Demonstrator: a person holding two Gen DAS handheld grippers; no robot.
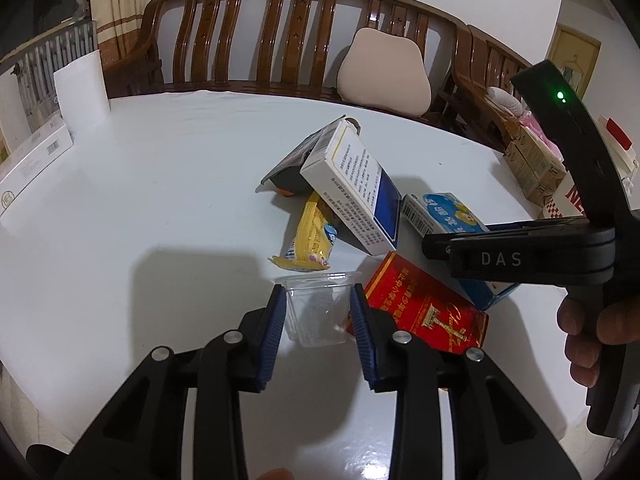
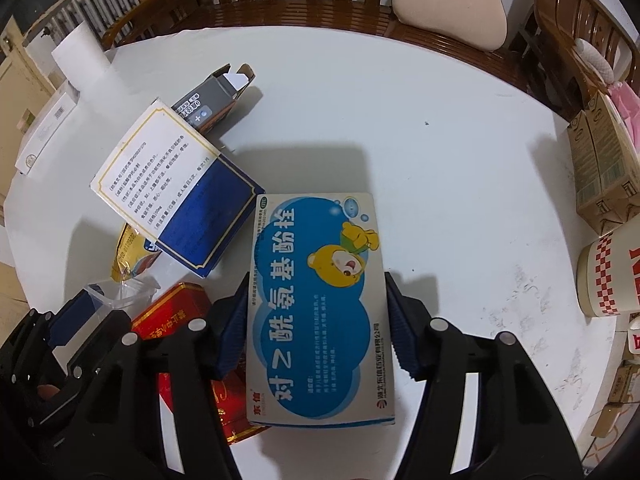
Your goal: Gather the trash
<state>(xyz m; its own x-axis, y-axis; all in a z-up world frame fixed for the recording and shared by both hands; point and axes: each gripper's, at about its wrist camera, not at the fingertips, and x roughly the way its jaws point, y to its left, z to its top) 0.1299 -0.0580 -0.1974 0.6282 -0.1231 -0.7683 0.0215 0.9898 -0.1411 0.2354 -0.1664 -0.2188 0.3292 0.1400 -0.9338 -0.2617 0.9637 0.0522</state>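
Bright overhead light, hard dark shadows, sharp focus, bowed fisheye edges.

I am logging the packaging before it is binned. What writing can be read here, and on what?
"DAS": black right gripper body.
"对乙酰氨基酚栓": blue-and-white bear box, between the right gripper pads.
"东信": same box.
Red-and-gold box, white-and-navy box, barcodes: too small or blurred.

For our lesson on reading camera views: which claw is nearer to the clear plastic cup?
Left. The left claw has the clear plastic cup between its fingers, while the right claw is off to the side, closed on the blue bear box.
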